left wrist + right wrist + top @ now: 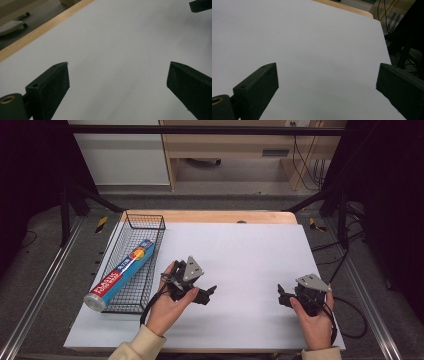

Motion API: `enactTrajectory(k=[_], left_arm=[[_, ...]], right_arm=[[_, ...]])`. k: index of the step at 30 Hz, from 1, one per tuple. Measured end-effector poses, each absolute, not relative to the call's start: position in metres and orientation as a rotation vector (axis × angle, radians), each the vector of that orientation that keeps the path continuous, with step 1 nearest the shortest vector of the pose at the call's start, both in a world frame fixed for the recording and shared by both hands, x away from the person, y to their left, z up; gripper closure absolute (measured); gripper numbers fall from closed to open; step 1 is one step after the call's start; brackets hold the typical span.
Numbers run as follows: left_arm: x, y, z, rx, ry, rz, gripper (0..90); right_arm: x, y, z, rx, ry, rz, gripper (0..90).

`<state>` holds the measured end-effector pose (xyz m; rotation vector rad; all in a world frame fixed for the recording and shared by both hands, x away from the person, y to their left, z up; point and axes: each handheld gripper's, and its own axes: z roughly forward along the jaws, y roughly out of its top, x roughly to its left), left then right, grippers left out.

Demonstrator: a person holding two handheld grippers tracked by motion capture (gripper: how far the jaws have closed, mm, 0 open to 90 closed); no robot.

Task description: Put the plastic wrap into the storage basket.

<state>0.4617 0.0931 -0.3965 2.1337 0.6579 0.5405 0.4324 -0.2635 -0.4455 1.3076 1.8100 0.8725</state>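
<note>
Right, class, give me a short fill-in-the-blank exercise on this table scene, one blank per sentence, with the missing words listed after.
1. The blue box of food wrap lies inside a wire ____.
2. The jaws of the left gripper stand ____, with nothing between them.
3. The wire basket sits at the ____ side of the white mat in the high view.
4. The right gripper holds ____.

Missing words: basket; open; left; nothing
</note>
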Motion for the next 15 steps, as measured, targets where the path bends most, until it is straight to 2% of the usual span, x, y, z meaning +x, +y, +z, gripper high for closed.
enactTrajectory(k=[15], left_arm=[[0.469,0.098,-0.451,2.081,0.594,0.488,4.4]], right_arm=[[0.431,-0.271,-0.454,1.32,1.83,0.947,5.9]])
